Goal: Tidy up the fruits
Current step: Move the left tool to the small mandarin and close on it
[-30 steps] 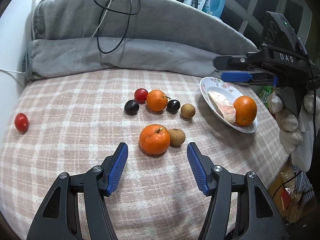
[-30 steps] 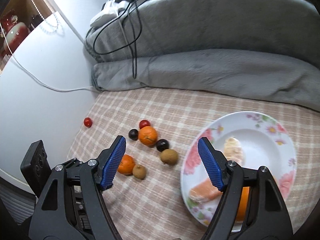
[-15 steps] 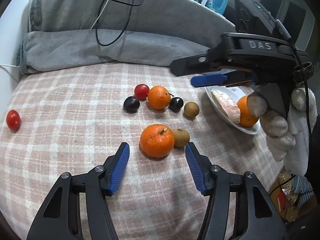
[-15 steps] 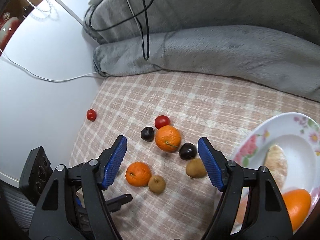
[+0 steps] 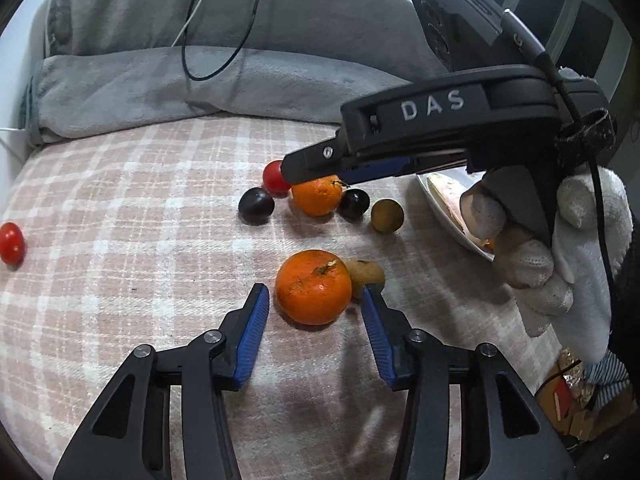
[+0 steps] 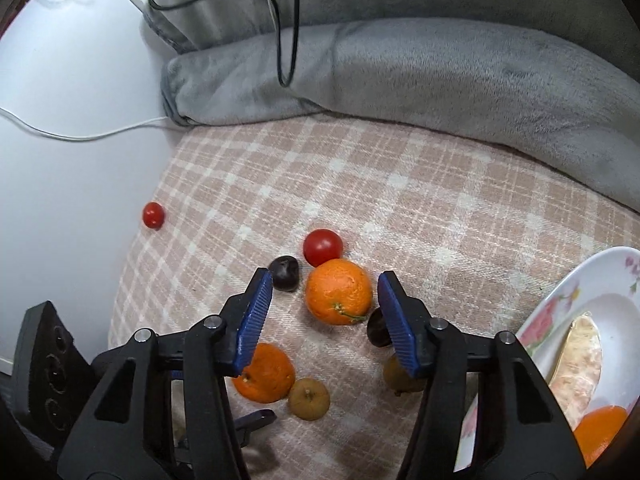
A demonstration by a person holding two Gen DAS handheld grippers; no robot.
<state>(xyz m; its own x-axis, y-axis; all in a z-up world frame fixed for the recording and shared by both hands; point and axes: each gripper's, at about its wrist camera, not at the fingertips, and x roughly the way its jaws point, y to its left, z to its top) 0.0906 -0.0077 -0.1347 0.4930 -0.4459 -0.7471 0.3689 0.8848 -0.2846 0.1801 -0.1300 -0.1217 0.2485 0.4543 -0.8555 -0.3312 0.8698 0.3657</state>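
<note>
**Both grippers spread wide, each lined up on a mandarin**

The left gripper (image 5: pixel 314 300) sits low over the pink plaid blanket (image 5: pixel 120 240), its blue-padded fingers (image 5: pixel 252 332) spread wide on either side of the near mandarin (image 5: pixel 313 287) without touching it. A small brown fruit (image 5: pixel 366 272) lies against that mandarin's right side, just ahead of the right-hand finger tip.

The right gripper (image 6: pixel 324 300), held in a white-gloved hand (image 5: pixel 560 248), reaches in from the right above the far cluster. Its fingers (image 6: pixel 254 316) are also wide apart, bracketing the far mandarin (image 6: pixel 339 291) with nothing held. Around that mandarin lie a red cherry tomato (image 6: pixel 323 246) just beyond it, a dark plum (image 6: pixel 285 273) to its left by the left finger tip, and a second dark plum (image 6: pixel 378 332) partly hidden behind the right finger. A round brown fruit (image 5: pixel 387 216) rests to the right of this group.

A lone cherry tomato (image 6: pixel 153 215) sits well apart at the blanket's left edge. The floral plate (image 6: pixel 560 300) on the right holds a pale pomelo wedge (image 6: pixel 580 356) and an orange (image 6: pixel 600 432). A folded grey blanket (image 6: pixel 400 72) with a black cable (image 6: pixel 288 40) draped on it lies behind.
</note>
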